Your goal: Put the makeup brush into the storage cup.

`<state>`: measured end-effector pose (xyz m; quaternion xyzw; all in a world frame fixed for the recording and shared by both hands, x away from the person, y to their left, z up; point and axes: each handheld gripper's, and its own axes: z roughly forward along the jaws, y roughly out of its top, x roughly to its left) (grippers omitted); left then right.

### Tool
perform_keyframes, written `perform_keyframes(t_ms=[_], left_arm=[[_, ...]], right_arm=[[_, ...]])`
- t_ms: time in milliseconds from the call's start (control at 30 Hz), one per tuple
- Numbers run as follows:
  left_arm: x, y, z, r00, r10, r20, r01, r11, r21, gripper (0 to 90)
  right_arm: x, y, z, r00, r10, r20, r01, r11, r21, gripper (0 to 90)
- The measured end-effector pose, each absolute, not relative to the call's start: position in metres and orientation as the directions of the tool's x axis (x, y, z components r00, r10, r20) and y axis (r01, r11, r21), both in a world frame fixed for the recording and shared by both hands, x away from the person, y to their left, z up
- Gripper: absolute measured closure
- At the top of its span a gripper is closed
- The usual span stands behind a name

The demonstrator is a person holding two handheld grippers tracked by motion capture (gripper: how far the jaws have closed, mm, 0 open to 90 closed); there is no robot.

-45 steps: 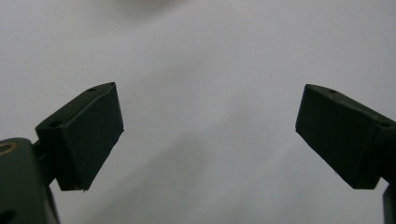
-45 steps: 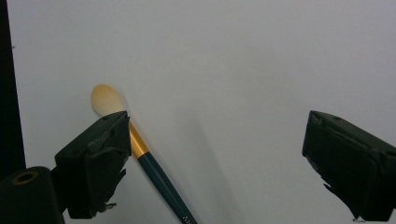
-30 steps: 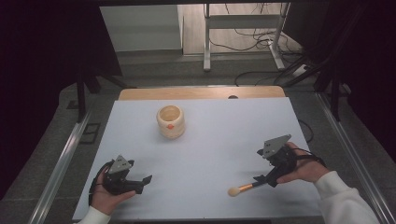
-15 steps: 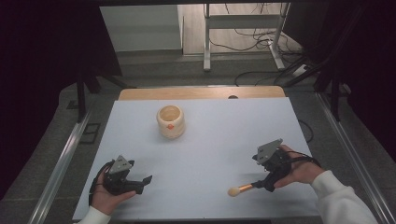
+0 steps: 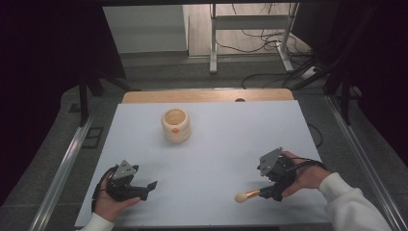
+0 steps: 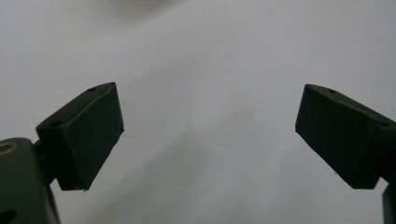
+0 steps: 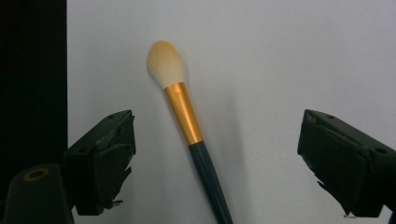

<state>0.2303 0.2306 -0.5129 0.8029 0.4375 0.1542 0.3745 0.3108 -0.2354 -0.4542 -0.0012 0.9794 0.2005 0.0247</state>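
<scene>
Moving slightly nearer, right gripper (image 7: pixel 215 154) straddles the brush (image 7: pixel 187 126), jaws wide: cream tuft, gold ferrule, dark handle. Left gripper (image 6: pixel 208 135) gapes, holding nothing.

brush (image 7: pixel 187 122) handle end cut off by bottom edge

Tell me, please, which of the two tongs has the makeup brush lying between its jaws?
The right tongs: the makeup brush lies between its open jaws; the left tongs frame bare table.

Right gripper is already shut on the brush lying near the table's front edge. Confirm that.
Not quite. The right gripper is open: the right gripper view shows its jaws wide apart on either side of the brush, touching nothing. The brush does lie near the table's front edge.
</scene>
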Motion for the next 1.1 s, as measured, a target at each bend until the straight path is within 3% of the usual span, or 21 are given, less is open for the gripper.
perform_keyframes(t_ms=[567,1100], left_arm=[[0.23,0.231,-0.513,0.571,0.817,-0.08,0.587,-0.338,0.736,8.4],[0.23,0.231,-0.513,0.571,0.817,-0.079,0.587,-0.339,0.735,8.4]], right_arm=[[0.305,-0.223,-0.472,-0.997,-0.081,0.017,-0.073,0.955,0.286,14.3],[0.305,-0.219,-0.482,-0.995,-0.096,-0.007,-0.095,0.968,0.231,20.5]])
